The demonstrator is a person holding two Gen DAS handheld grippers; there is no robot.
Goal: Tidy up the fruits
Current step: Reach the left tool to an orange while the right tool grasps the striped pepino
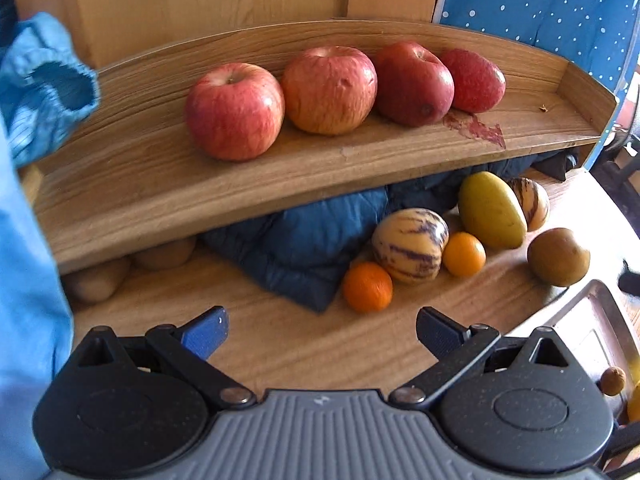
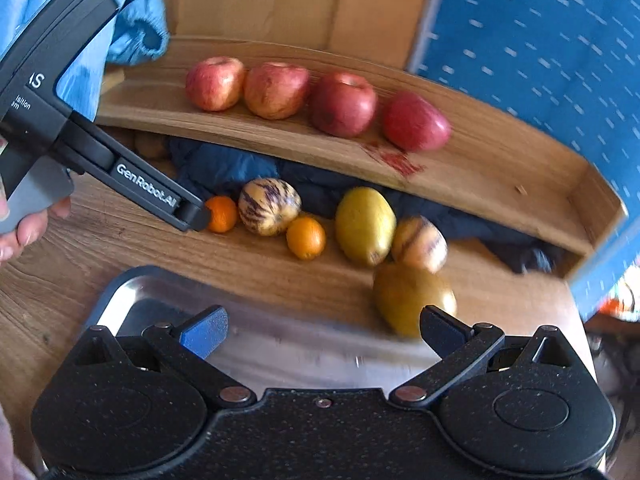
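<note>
— Over the table [image 1: 304, 356], what is the left hand-held gripper [image 1: 322, 334] doing?
— Its jaws stand wide apart with nothing between them. It hangs above bare wood, near an orange [image 1: 367, 287].

— And the right hand-held gripper [image 2: 322, 334]?
— Same: spread wide and empty, above a metal tray [image 2: 132, 300] at the near edge. A brown fruit [image 2: 408, 296] lies just beyond its right finger, beside the tray; I cannot tell whether they touch.

— Where is the rest of the fruit?
— Four apples [image 1: 235, 111] sit in a row on a raised wooden shelf [image 1: 200, 200] at the far side, each touching the next. A red smear [image 1: 476, 128] marks the shelf by the rightmost one. Below, on the table, lie two striped melons [image 1: 410, 245], a second orange [image 1: 464, 254] and a yellow-green mango [image 1: 490, 210], bunched close together against a dark blue cloth [image 1: 300, 240] that runs under the shelf.

— Anything at the left?
— A light blue sleeve [image 1: 44, 84], and in the right view fingers [image 2: 28, 228] around the left gripper's handle. Brownish round things sit in shadow under the shelf; too dim to name.
</note>
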